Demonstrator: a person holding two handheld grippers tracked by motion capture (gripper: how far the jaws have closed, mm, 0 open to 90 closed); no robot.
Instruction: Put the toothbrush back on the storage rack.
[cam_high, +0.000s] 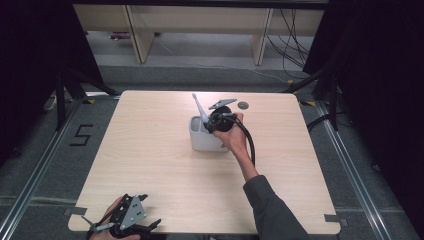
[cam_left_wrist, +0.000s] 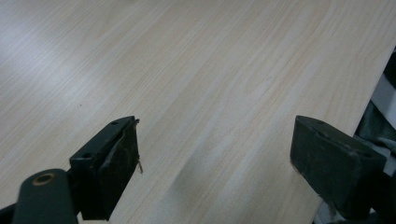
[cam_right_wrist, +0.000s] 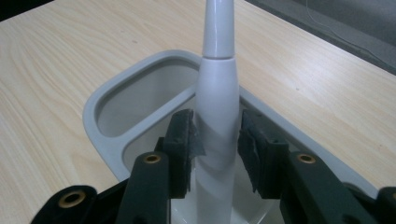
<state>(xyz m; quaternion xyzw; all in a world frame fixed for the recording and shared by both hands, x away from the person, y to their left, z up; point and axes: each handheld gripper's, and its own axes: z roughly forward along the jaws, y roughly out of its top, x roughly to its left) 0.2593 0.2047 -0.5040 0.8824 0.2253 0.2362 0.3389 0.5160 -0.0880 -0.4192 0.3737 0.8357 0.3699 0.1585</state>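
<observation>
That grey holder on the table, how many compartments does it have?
2. One compartment stands empty at the far left of the holder; the other takes the white electric toothbrush.

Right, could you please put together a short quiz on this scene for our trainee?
1. Which thing stands between the jaws of the right gripper? A: a white toothbrush. B: a metal spoon. C: a black marker.
2. True or false: the left gripper is holding a cup above the table.
3. Fill in: the grey holder is divided into ___ compartments.
Key: 1 A. 2 False; its jaws stand wide apart with nothing between them. 3 Two.
</observation>
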